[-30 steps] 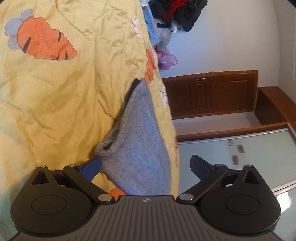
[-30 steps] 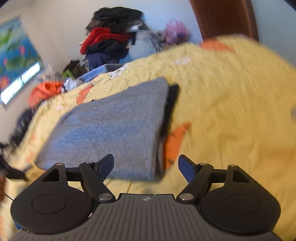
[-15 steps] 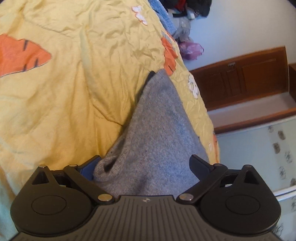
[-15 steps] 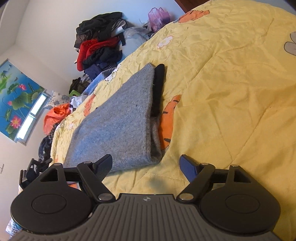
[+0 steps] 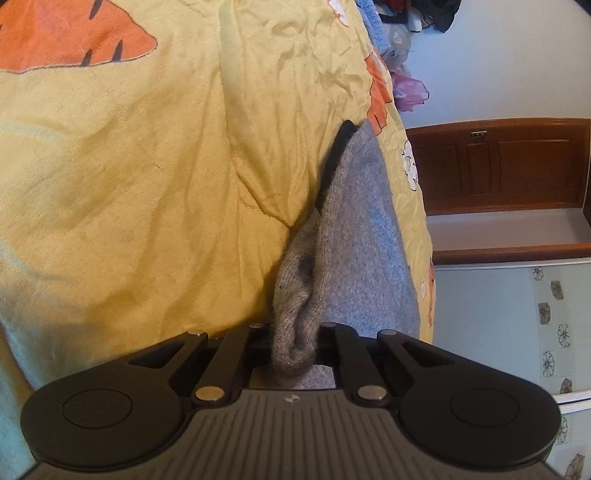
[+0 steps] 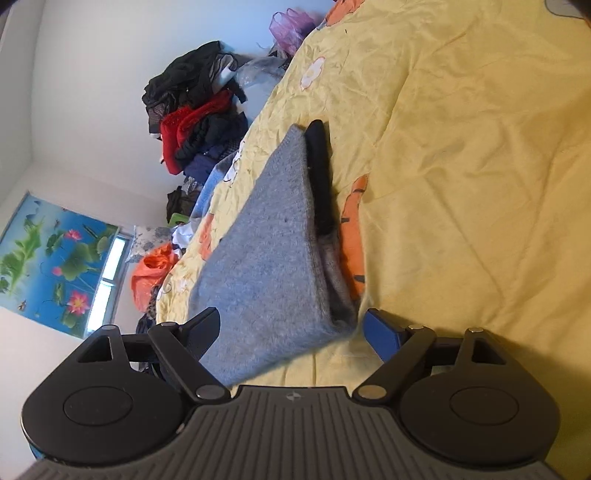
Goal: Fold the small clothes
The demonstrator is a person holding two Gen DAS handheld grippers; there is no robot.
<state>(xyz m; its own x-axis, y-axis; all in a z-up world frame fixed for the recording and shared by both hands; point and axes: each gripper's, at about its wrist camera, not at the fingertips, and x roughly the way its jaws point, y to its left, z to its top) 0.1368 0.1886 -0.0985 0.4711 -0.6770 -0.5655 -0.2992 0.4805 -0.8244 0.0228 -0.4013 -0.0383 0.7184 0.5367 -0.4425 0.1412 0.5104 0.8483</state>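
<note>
The left tool (image 5: 293, 350) is gripping a bunched corner of the grey knitted garment (image 5: 354, 251); its jaws are drawn in tight, with the wool squeezed into a thick fold between them. From that pinch the garment is stretching away ahead of the tool and slightly to its right, lying on the yellow quilt (image 5: 147, 184) of a bed. A black layer (image 5: 341, 142) is showing along the garment's far left edge, tucked under the grey. An orange carrot print (image 5: 74, 33) is sitting on the quilt well ahead and to the left of the left tool. Far off to the right, a brown wooden door (image 5: 498, 166) is standing against a pale wall.

The right tool (image 6: 291, 325) is spreading its jaws, which are standing wide and still opening. The near end of the grey garment (image 6: 266, 258) is lying between them, closest to the left finger (image 6: 205, 328), but the pads are not pressing on it. The blue-faced right finger (image 6: 382, 332) is sitting just beside the garment's near corner, over bare quilt (image 6: 480, 184). The garment is folded flat, running away from the right tool, with the black layer (image 6: 321, 173) peeking out along its right side and an orange print (image 6: 352, 229) just beyond that.

Ahead and to the left of the right tool, past the bed, a heap of dark and red clothes (image 6: 195, 125) is piled against the wall, and a lotus-flower picture (image 6: 51, 258) is hanging lower left.
</note>
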